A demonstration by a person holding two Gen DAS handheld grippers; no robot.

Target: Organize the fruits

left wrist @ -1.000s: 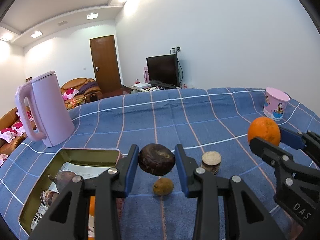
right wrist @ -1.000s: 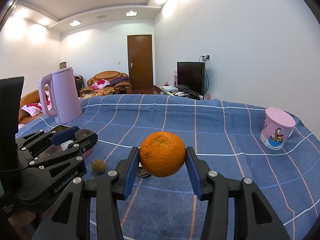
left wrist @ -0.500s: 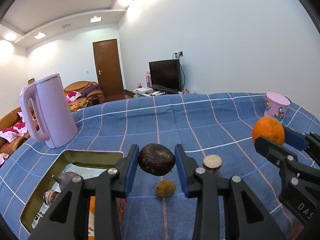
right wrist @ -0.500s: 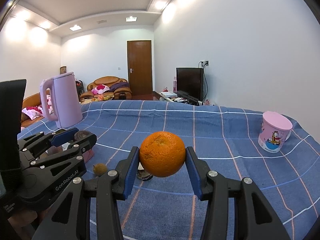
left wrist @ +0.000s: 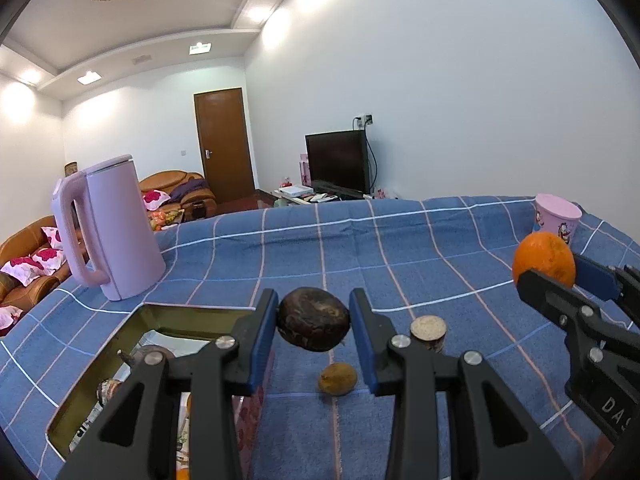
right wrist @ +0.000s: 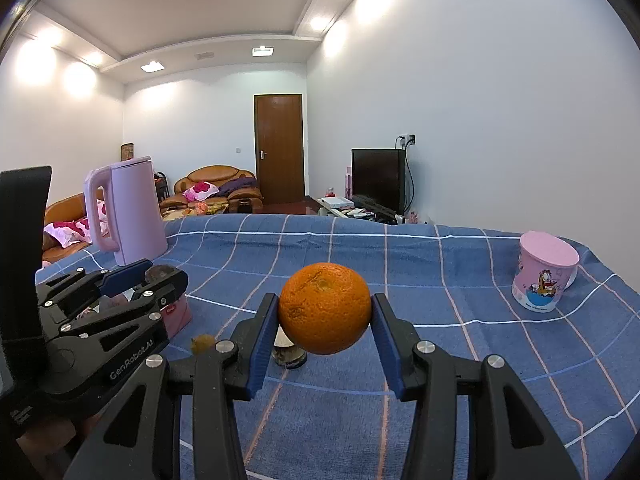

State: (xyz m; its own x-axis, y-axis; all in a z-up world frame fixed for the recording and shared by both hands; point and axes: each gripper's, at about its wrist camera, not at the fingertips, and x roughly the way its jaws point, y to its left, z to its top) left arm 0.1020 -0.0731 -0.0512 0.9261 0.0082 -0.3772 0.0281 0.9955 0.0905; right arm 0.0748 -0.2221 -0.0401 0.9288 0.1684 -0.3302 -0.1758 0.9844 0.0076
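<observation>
the dark brown wrinkled fruit (left wrist: 314,324) hangs above the blue checked cloth (left wrist: 400,248), clamped between the blue pads of the left gripper (left wrist: 314,330), whose jaws are narrowed onto its two sides. the orange (right wrist: 325,308) is lifted the same way, pinched at its left and right by the right gripper (right wrist: 325,320), jaws closed in around it. in the left wrist view the orange sits at about 3 o'clock from the dark fruit, well apart.

on the cloth just below the dark fruit, at about 6 o'clock, lies a small yellow-brown fruit (left wrist: 337,378). at about 4 o'clock stands a short round piece with a pale flat top (left wrist: 428,334), near the small fruit but not touching it. at 8 o'clock from the dark fruit lies an open gold-coloured tin (left wrist: 100,380) with a few items inside; what they are is hard to tell.

farther out, a pale pink kettle (left wrist: 108,228) stands upright at 10 o'clock, beyond the tin. a pink cartoon cup (right wrist: 546,276) sits at 3 o'clock of the orange in the right wrist view, near the cloth's far right edge. behind are a dark television (right wrist: 378,182), a brown door (right wrist: 279,148) and brown sofas (right wrist: 216,186).
</observation>
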